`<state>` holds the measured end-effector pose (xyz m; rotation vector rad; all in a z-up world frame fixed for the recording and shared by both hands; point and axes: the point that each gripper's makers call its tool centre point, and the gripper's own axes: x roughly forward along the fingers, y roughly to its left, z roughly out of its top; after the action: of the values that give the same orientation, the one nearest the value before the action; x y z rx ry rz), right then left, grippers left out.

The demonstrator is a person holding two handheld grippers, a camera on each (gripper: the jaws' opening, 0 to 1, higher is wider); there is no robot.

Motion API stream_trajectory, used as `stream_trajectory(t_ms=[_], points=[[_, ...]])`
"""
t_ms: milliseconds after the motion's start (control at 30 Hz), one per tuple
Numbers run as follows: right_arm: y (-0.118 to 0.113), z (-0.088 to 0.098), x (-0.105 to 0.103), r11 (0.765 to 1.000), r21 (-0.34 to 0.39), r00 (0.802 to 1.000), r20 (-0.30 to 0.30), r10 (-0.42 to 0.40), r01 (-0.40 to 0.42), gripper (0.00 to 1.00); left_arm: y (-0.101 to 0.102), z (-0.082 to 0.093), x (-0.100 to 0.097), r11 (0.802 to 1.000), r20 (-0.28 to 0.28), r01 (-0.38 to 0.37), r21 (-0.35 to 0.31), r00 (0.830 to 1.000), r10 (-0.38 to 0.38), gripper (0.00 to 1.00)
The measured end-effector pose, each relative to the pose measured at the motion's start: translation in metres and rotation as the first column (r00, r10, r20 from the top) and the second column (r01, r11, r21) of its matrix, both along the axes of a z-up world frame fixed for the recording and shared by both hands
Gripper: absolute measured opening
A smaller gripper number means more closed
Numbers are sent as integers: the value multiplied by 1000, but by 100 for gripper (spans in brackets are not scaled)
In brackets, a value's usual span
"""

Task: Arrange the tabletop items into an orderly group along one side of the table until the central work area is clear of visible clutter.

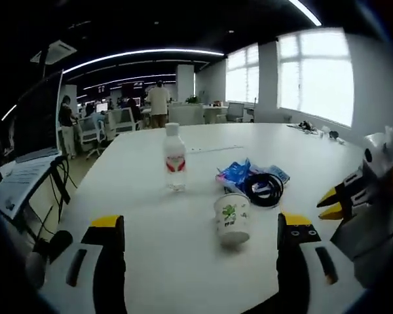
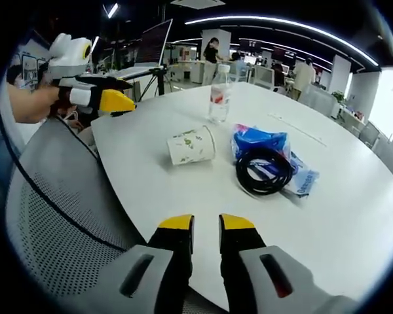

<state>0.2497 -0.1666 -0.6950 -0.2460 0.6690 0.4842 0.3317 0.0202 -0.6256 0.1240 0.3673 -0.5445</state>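
One black cable coil (image 2: 263, 170) partly hides the blue packets (image 2: 259, 140) beneath.

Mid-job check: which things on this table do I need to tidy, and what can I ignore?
To tidy: bottle, paper cup lying on its side, black cable coil, blue packets under and beside the coil.

Ignore: laptop on its stand off the table edge, mesh chair, small items at the far table edge, desks and people behind.

The left gripper (image 1: 200, 229) and right gripper (image 2: 206, 226) each have 2 black jaws with yellow tips, on grey and white bodies.
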Motion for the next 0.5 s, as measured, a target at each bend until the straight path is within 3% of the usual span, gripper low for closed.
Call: stream_trajectory(t_ms=[133, 200, 267, 333, 500], points=[[-1, -2, 0, 1000, -1, 1000, -12, -3, 3, 12, -6, -3, -3, 999, 37, 30, 14, 999, -31, 100], [0, -2, 0, 1000, 1, 1000, -17, -5, 5, 12, -9, -18, -7, 994, 18, 65, 93, 998, -67, 100], [1, -3, -1, 1000, 0, 1000, -17, -2, 2, 12, -12, -23, -8, 989, 6, 87, 118, 996, -88, 98], [0, -4, -1, 1000, -4, 1000, -24, -4, 4, 12, -9, -28, -7, 995, -40, 69, 66, 997, -66, 93], [-2, -2, 1, 1000, -2, 1000, -13, -23, 23, 12, -4, -32, -3, 998, -62, 46, 52, 997, -43, 97]])
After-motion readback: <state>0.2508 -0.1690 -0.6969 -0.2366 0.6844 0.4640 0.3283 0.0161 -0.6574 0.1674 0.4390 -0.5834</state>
